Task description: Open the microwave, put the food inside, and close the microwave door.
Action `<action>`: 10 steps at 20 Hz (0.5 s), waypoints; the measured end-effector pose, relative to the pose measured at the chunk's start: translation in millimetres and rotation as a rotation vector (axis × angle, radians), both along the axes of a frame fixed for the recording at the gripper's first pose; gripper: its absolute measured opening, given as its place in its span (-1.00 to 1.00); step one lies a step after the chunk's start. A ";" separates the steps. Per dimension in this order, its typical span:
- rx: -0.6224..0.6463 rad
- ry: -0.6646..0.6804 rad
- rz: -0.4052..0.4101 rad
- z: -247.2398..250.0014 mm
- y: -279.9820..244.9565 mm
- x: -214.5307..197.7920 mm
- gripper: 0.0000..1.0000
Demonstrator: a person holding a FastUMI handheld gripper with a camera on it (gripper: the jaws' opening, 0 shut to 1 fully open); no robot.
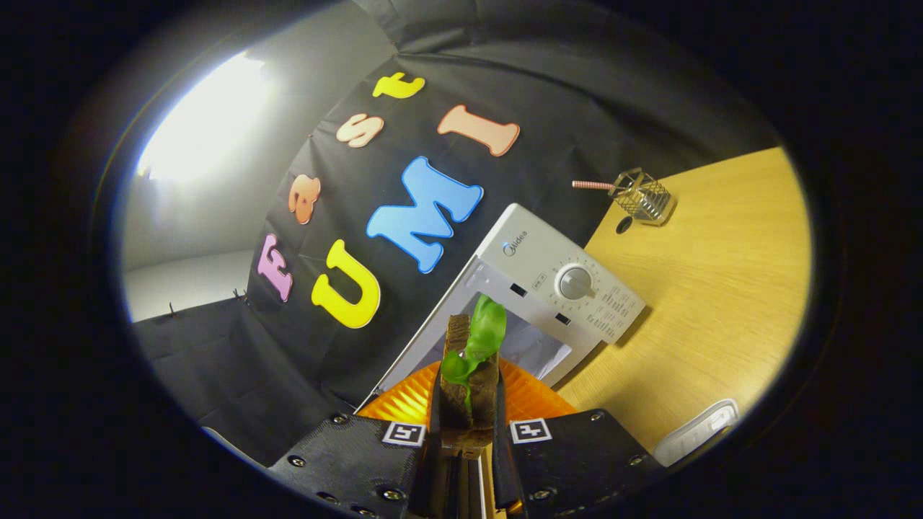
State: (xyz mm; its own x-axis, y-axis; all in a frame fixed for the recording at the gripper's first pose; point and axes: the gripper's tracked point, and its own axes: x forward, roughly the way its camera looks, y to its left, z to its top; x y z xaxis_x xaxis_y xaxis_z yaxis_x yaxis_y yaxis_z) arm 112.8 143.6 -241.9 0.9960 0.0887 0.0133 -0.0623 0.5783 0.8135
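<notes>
We saw the wooden table (pixel 721 288) as the broadest thing in view, its pale grain running out beyond the fingers and off to one side of them. On it stood the white microwave (pixel 570 281), tilted in our view, with its round dial (pixel 575 282) on the control panel and its cavity opening (pixel 519 346) showing just behind the food. We could not tell where the door itself stood.

Just ahead of the fingers, between them and the microwave, lay an orange ridged plate (pixel 533 396), partly hidden by what we carried. At the far corner of the table stood a small wire basket (pixel 642 196), with a pink-striped stick (pixel 591 185) poking out of it sideways and a small dark hole (pixel 624 225) in the tabletop just beside it. Near us, at the table's close edge, we made out part of a white lidded container (pixel 696 432).

The gripper (pixel 469 432) was clenched on the food (pixel 470 375): both fingers pressed the sides of a brown sandwich-like piece with a green leaf (pixel 482 335) sticking out of its top. The food was held up between the fingers, over the orange plate and in front of the microwave's opening, not yet inside it.
</notes>
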 end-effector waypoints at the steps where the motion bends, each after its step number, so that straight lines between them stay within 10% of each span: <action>1: 0.045 0.009 -0.003 -4.0 4.4 8.3 -0.44; 10: 0.289 0.050 -0.111 -31.7 33.0 95.7 -0.44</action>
State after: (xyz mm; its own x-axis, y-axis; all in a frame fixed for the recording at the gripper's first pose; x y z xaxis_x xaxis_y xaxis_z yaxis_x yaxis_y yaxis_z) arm 208.5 176.6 -273.6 0.9994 -0.0214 -0.0271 0.0326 0.3239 0.9455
